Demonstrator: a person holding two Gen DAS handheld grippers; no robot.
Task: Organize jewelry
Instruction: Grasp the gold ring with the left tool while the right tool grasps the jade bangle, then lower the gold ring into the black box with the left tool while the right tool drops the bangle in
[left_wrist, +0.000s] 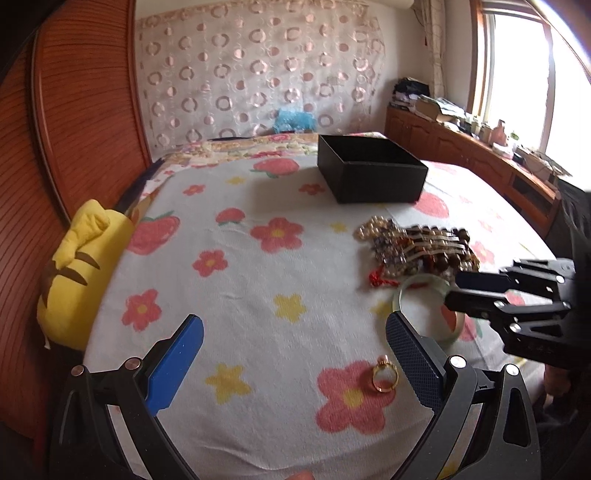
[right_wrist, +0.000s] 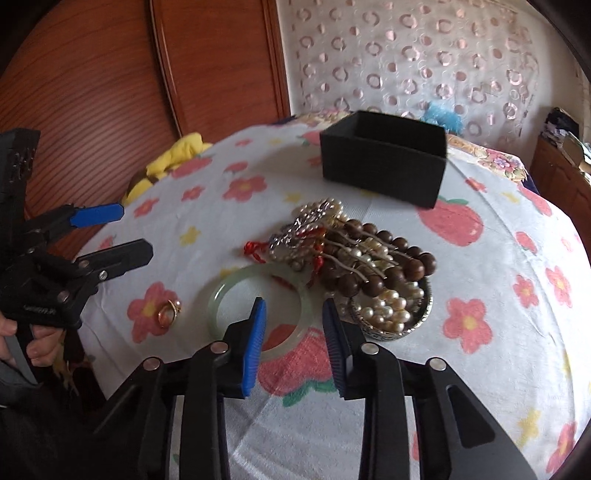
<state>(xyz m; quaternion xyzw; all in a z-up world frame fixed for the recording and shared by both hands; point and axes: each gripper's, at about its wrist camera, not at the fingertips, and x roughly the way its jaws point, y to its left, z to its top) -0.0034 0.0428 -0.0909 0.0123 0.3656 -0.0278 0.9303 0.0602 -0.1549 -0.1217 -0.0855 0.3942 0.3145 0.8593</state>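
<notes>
Nothing is sitting in the black box (left_wrist: 371, 170) as far as I can tell; its floor is hidden from where I am looking, but every piece of jewelry in sight is still lying out on the flowered bedspread (left_wrist: 236, 295), so the sorting is barely beginning. Working from the left, the left gripper (left_wrist: 295, 363) is hanging over the cloth with its jaws spread wide and nothing between them, the gold ring (left_wrist: 385, 377) lying just inside its right-hand finger, untouched. Next along, the pale green bangle (right_wrist: 258, 306) is lying flat beside the heap of beads and pearls (right_wrist: 354, 258), and the right gripper (right_wrist: 293, 341) is hovering over the bangle's near rim with its jaws partly drawn in; the rim is sitting in the gap, but the pads do not look to be pressing on it yet. The right wrist view is showing the small silver dish of pearls (right_wrist: 393, 314) at the heap's right end, which the left view is blurring. The left view alone is showing the window and the cluttered wooden cabinet (left_wrist: 480, 155) far right.
</notes>
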